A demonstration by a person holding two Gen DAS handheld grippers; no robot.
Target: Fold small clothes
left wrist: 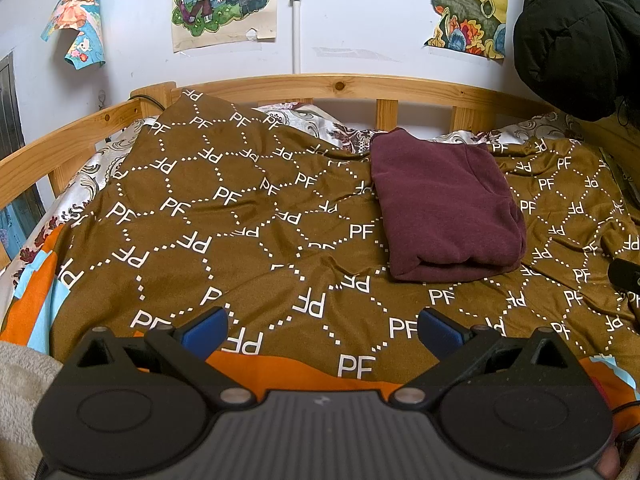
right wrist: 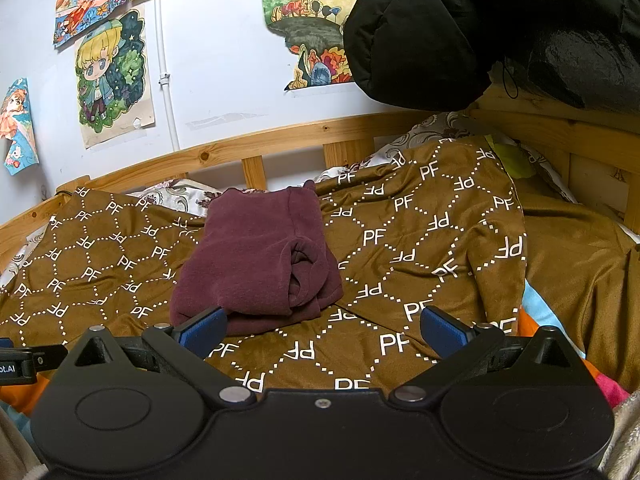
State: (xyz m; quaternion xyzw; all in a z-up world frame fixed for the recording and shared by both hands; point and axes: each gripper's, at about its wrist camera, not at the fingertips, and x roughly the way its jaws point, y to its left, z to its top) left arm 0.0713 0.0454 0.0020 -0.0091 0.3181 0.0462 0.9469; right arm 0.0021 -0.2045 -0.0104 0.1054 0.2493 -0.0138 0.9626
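Note:
A maroon garment (left wrist: 444,208) lies folded into a thick rectangle on a brown blanket (left wrist: 240,216) printed with white PF letters. In the right wrist view the same maroon garment (right wrist: 256,260) shows a rolled sleeve opening on its right side. My left gripper (left wrist: 322,330) stands open near the blanket's front edge, well short of the garment and to its left, with nothing between its blue pads. My right gripper (right wrist: 322,330) is open too, its left pad (right wrist: 204,330) just in front of the garment's near corner. Neither gripper touches the garment.
A wooden bed rail (left wrist: 340,88) runs along the back and left. A black padded jacket (right wrist: 500,28) hangs over the right corner. Drawings (left wrist: 224,0) are taped to the white wall. Orange and light-blue fabric (left wrist: 36,292) lies under the blanket's front edge. A patterned sheet (left wrist: 304,120) shows behind.

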